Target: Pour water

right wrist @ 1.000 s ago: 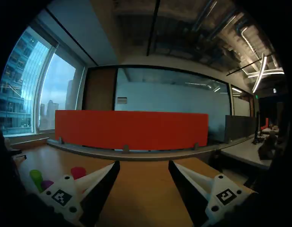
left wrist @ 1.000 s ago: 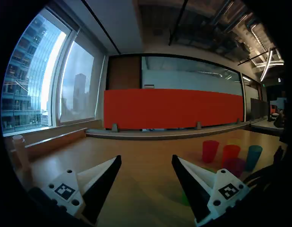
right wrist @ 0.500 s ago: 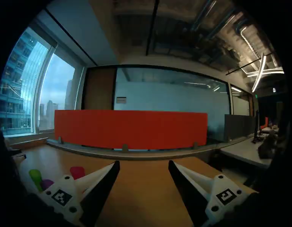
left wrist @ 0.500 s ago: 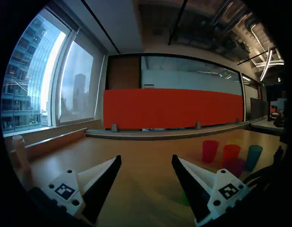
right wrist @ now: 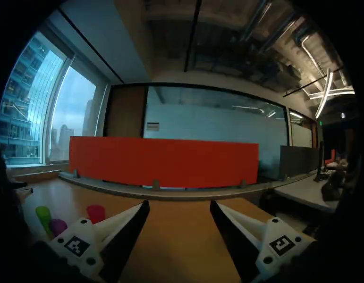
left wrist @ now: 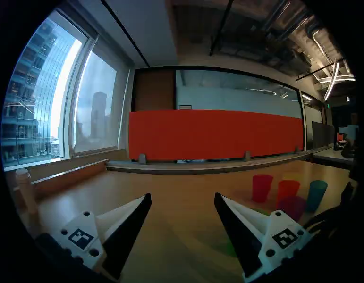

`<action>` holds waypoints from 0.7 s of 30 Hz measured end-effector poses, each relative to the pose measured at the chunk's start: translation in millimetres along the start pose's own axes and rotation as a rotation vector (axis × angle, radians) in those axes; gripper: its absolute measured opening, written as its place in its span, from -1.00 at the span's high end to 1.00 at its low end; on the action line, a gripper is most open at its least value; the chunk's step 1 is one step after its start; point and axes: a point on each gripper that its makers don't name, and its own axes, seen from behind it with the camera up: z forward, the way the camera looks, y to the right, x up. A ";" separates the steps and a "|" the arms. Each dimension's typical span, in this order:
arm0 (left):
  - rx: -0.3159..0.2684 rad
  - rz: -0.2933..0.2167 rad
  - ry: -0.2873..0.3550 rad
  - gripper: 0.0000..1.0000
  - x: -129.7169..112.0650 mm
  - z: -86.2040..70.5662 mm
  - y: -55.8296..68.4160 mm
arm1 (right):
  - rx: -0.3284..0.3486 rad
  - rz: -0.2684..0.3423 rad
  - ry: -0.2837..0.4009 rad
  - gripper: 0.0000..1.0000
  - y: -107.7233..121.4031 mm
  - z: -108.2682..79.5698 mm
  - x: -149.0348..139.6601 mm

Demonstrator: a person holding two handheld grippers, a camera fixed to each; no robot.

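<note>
Left gripper (left wrist: 182, 195): jaws spread wide, nothing between them, just bare wooden table (left wrist: 182, 221). Finger bases cut off at the bottom edge.

Right of it, farther back on the table, stood a cluster of cups: red cup (left wrist: 262, 187), orange cup (left wrist: 288, 187) and teal cup (left wrist: 317, 195), all upright and close together. The purple cup (left wrist: 292, 206) sat in front, its base hidden behind the right-hand finger. Could not tell what was inside any of them.

A pale cylinder (left wrist: 25, 188) stood at the far left edge, too dim and distorted to identify.

Right gripper (right wrist: 179, 202): jaws also spread apart, empty, over the same table. Low left, a green cup (right wrist: 42, 217) and pink cup (right wrist: 95, 212) were partly covered by the left-hand finger, lower halves hidden.

A red partition (left wrist: 215, 134) ran along the table's far edge, with windows (left wrist: 94, 111) at left. The right side was dark and unreadable.
</note>
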 end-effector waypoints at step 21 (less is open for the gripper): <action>0.000 0.000 0.000 -0.99 0.0 -0.2 -0.5 | 0.027 -0.059 0.024 -0.98 -24.2 21.7 -35.5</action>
